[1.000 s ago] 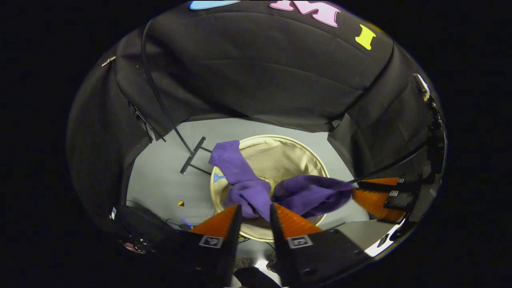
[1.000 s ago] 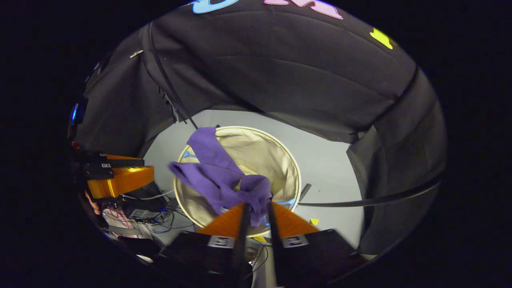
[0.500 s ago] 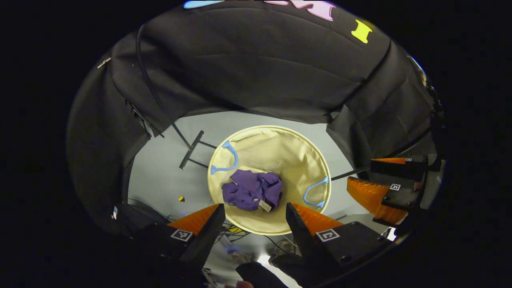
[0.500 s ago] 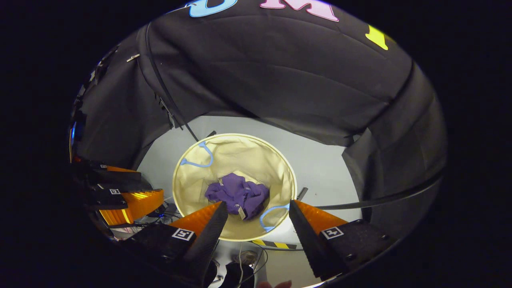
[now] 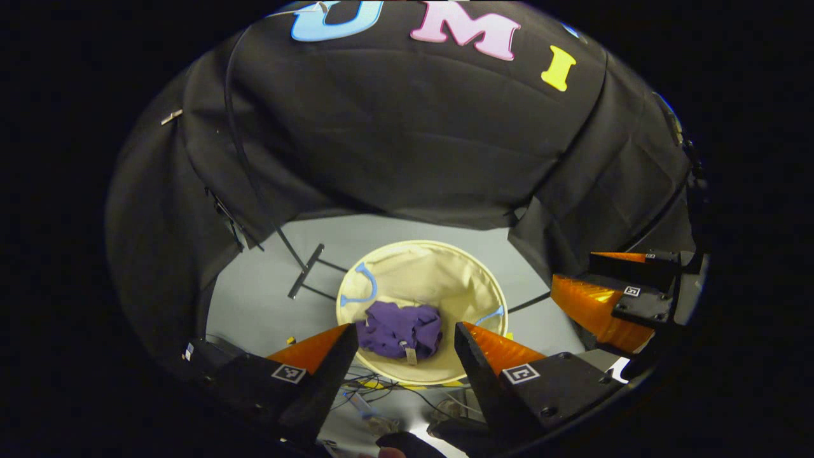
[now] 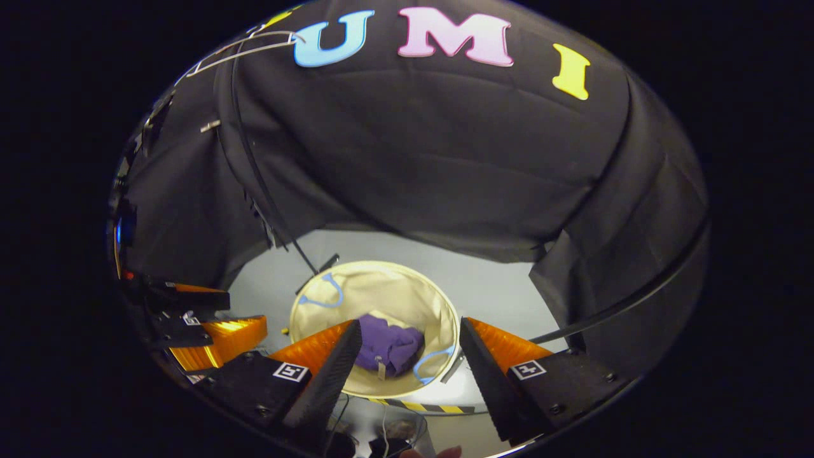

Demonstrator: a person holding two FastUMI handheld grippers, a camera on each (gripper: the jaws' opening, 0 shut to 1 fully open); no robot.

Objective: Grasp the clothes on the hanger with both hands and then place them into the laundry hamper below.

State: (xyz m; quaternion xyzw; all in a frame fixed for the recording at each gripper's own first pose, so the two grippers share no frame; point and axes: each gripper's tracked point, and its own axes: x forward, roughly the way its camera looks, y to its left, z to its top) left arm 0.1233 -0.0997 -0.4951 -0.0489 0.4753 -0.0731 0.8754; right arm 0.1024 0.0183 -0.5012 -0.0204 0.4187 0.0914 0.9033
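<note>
A purple garment lies crumpled at the bottom of the round cream laundry hamper, which has blue handles and stands on the grey floor. My left gripper hangs open above the hamper's near rim, nothing between its fingers. In the right gripper view the same purple garment rests inside the hamper, and my right gripper is open above it, holding nothing. The right gripper also appears at the right edge of the left gripper view, and the left gripper at the left edge of the right gripper view.
A black rack's foot and slanted pole stand left of the hamper. A wire hanger hangs high at the upper left. Cables and a striped tape strip lie on the floor by the hamper's near side.
Both grippers opened and let go of the purple garment, which dropped into the hamper. Since then both have risen away from the hamper, which looks smaller and lower.
</note>
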